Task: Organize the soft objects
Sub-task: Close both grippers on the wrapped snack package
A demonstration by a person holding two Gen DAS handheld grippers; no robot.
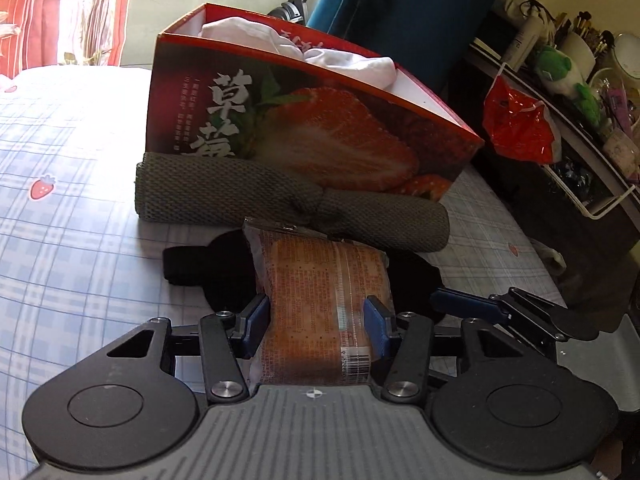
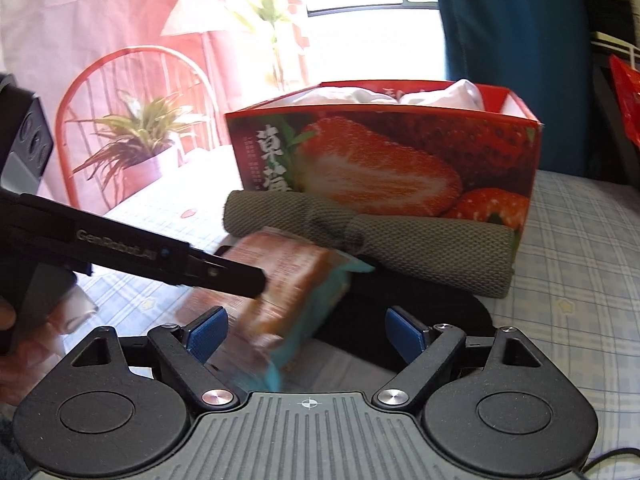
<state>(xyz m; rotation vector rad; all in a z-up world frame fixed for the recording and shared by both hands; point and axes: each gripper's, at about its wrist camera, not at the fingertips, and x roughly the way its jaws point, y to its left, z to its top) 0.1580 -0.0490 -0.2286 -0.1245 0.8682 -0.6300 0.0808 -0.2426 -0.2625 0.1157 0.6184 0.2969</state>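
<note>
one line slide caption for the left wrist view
Left gripper clamps a wrapped bread packet in front of a rolled grey towel and strawberry box.

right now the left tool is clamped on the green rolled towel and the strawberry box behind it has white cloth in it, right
Not quite. The left tool is clamped on the wrapped bread packet, not the green rolled towel, which lies untouched against the strawberry box. The left wrist view shows both pads pressing the packet's sides. The rest holds: the white cloth is in the box.

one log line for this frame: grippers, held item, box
left gripper: shut on wrapped bread pack | right gripper: open, nothing gripped | strawberry box: holds white cloth | grey towel roll: outside, against box
</note>
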